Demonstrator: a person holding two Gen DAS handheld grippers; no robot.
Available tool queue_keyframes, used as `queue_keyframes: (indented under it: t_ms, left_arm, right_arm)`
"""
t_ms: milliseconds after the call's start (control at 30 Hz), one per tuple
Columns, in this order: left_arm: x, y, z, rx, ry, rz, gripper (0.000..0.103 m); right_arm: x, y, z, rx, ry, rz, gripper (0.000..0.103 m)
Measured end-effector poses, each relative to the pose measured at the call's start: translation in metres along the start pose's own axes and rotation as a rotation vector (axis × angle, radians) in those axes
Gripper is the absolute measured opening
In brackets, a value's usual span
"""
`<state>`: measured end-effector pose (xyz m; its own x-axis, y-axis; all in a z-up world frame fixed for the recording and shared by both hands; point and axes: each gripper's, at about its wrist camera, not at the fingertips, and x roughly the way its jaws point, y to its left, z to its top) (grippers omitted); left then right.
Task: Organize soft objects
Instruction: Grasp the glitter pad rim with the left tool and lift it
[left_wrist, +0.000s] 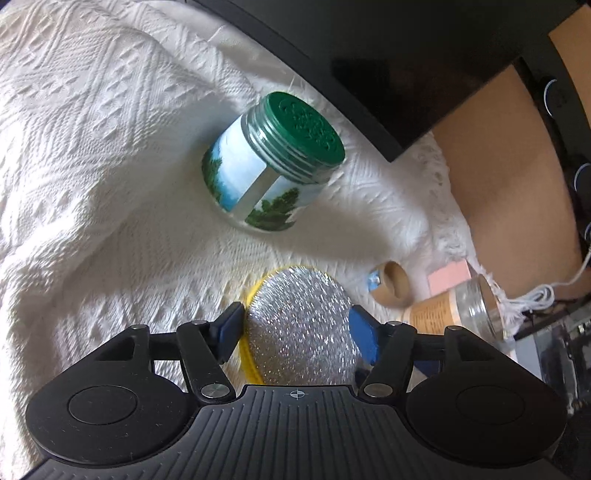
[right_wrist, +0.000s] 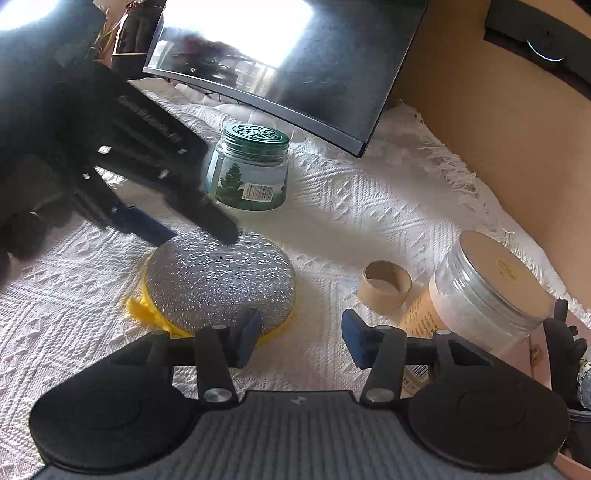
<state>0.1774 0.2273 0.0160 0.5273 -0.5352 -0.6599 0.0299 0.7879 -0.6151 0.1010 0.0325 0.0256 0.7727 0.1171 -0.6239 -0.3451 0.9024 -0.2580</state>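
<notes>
On the white textured cloth (right_wrist: 351, 206), at the left, the left gripper (right_wrist: 201, 234) is seen spread wide around the round silver-and-yellow scouring pad (right_wrist: 221, 280), which lies flat, its pads beside the rim without pressing. Beyond it stands a green-lidded jar (right_wrist: 251, 166). The right gripper (right_wrist: 301, 334) is held partly open and empty, nearer. At the right lie a tape roll (right_wrist: 386, 286) and a clear jar (right_wrist: 487, 288).

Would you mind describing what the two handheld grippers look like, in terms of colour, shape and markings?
Both are matte black. The left gripper and right gripper each have a ribbed grey-black body between two round housings, black link arms on silver pivot screws, and blue pads at the finger ends. A small crosshair mark sits on the left gripper's body; white lettering along its side, seen from the right wrist, is unreadable.
</notes>
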Motion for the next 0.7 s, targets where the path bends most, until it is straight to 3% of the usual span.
queue_keyframes:
  t_ms: [67, 133, 300, 433, 600, 700]
  left_arm:
    - [0.001, 0.0, 0.0, 0.005, -0.001, 0.002, 0.065]
    - [0.0, 0.0, -0.001, 0.018, -0.006, 0.005, 0.06]
    - [-0.003, 0.003, -0.005, 0.013, -0.002, 0.016, 0.055]
    - [-0.002, 0.003, -0.008, 0.011, -0.024, 0.008, 0.055]
    - [0.003, -0.001, -0.011, 0.016, -0.093, -0.005, 0.056]
    - [0.001, 0.002, -0.01, -0.036, -0.045, -0.042, 0.056]
  right_arm:
    - [-0.009, 0.001, 0.003, -0.011, -0.035, -0.036, 0.05]
    - [-0.013, 0.006, 0.009, -0.06, -0.065, -0.131, 0.05]
    - [0.003, 0.015, 0.007, -0.151, -0.012, -0.257, 0.05]
    - [0.018, 0.014, 0.0, -0.124, 0.056, -0.21, 0.048]
    - [0.021, 0.014, -0.003, -0.113, 0.047, -0.187, 0.04]
    - [0.02, 0.009, -0.005, -0.089, 0.046, -0.17, 0.04]
